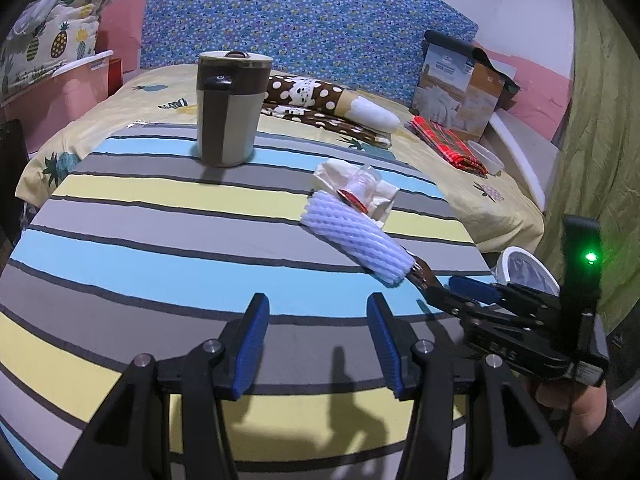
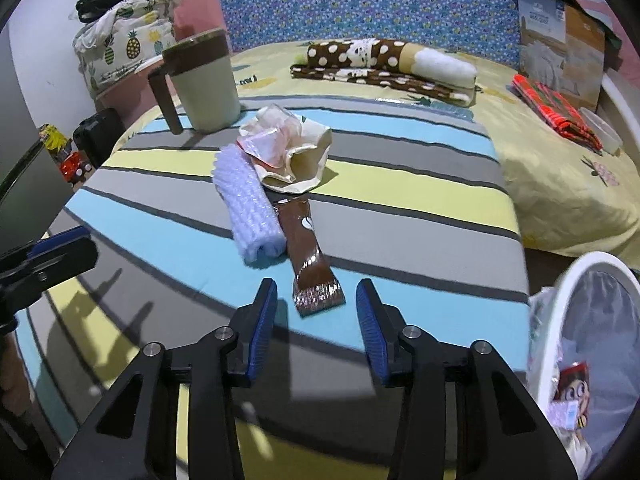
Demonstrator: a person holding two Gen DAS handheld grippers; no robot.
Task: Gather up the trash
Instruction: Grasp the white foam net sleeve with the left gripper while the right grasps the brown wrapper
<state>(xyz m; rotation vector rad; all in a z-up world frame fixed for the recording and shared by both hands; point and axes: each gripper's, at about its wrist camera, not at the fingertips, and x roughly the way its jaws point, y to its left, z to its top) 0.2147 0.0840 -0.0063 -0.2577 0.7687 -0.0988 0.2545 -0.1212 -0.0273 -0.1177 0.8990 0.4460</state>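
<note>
On the striped table (image 1: 160, 264) lie a white foam net sleeve (image 1: 356, 236), a crumpled paper and plastic wad (image 1: 360, 186) and a brown snack wrapper (image 2: 308, 252). In the right wrist view the sleeve (image 2: 250, 208) lies left of the wrapper and the wad (image 2: 292, 156) sits behind both. My right gripper (image 2: 316, 312) is open, its fingers on either side of the wrapper's near end. My left gripper (image 1: 316, 340) is open and empty over the table's near part. The right gripper shows in the left wrist view (image 1: 444, 286) at the wrapper.
A white-rimmed trash bin (image 2: 576, 308) with a liner and some trash stands at the table's right edge. A beige and brown lidded mug (image 1: 230, 108) stands at the far side. A bed (image 1: 460, 184) with pillows, cloth and a box lies behind.
</note>
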